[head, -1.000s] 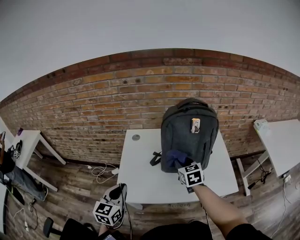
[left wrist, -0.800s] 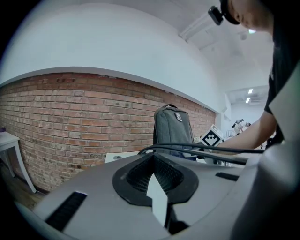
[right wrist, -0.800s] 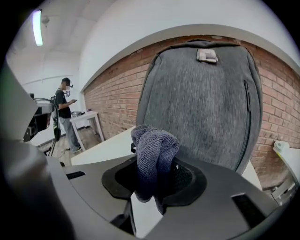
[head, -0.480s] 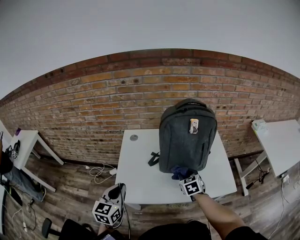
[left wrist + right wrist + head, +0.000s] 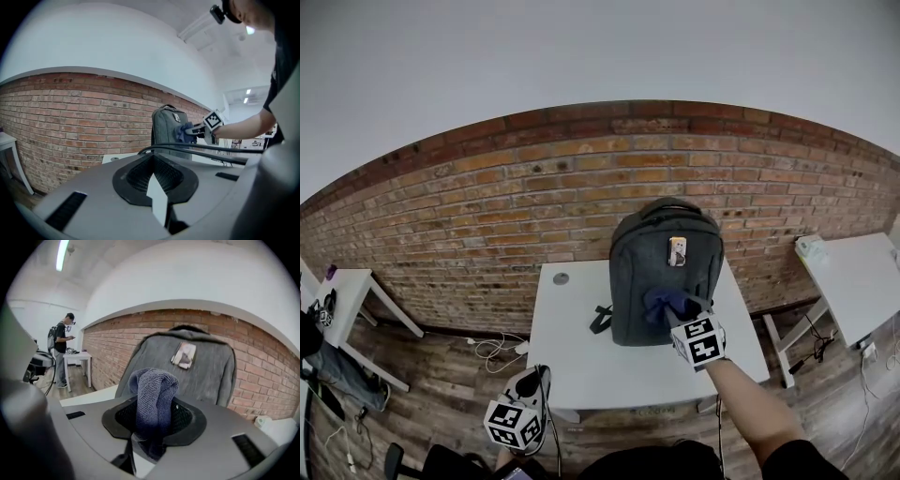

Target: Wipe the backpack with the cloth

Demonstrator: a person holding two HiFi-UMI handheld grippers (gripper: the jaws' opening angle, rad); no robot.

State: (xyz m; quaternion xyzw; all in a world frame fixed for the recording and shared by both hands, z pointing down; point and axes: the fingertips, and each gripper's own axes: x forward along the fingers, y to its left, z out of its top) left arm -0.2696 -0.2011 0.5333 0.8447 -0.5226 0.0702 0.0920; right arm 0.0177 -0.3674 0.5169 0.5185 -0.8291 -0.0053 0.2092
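Higher now than half a second ago: right gripper and cloth, up from the bottom edge of the backpack to about the middle of its front panel. Pinches the dark blue cloth firmly between its jaws, a folded bunch sticking out past them and touching the grey fabric below the pale tag. Comes in from the lower right on a bare forearm, stretched forward and a little leftward across the near edge of the white table, marker cube turned up toward the head camera. Points straight at the bag's front, as seen in the right gripper view.

Left gripper: hangs low in front of the table's near left corner, well apart from the backpack, about where it was half a second ago. Jaws pressed together, nothing between them. Faces up toward the bag and the other gripper.

Backpack: stands upright toward the back of the table, just before the brick wall, with a dark strap trailing onto the tabletop at its lower left. Small round thing farther left on the table, apart from the bag. Off to one side in the right gripper view, a person standing by a white side table.
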